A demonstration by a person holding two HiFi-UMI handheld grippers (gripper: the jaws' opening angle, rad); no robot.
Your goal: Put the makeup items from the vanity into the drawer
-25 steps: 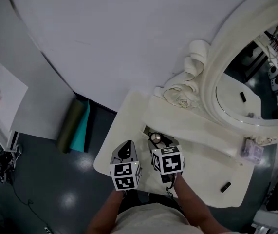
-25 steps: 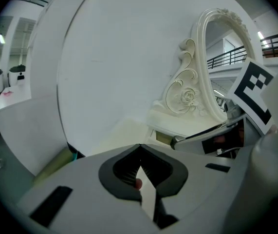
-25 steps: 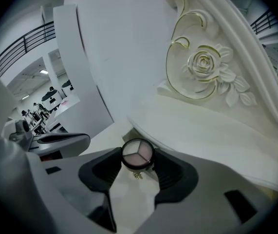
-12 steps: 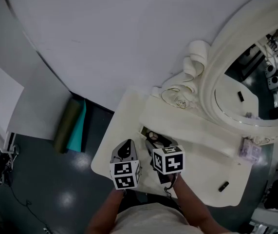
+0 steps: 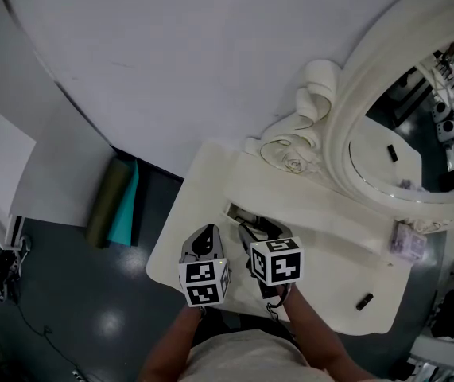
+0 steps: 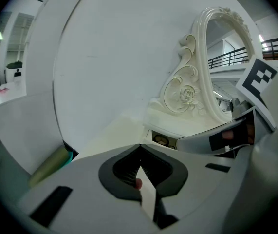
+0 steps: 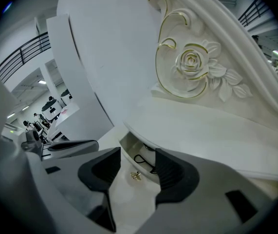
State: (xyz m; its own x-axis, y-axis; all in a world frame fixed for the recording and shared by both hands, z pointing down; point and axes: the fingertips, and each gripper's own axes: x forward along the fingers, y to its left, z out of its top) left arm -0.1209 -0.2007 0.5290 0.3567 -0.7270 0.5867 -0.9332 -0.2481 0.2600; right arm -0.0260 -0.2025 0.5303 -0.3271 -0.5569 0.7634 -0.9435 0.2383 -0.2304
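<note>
At 12 o'clock from the right gripper (image 7: 137, 162), the glossy cream vanity (image 5: 201, 173) has its shallow cream drawer (image 7: 127, 145) pulled slightly open, long axis running 10 to 4 o'clock in the head view. Dark looped items (image 7: 143, 161) and a round compact (image 6: 162, 140) lie inside. The right gripper's jaws are spread either side of the small gold knob (image 7: 136, 176), not touching it. The left gripper (image 6: 139, 147) has its jaws pressed together. A translucent box (image 5: 408, 245) and a slim dark stick (image 5: 365, 302), pointing toward 2 o'clock, lie on the vanity at 3 o'clock.
</note>
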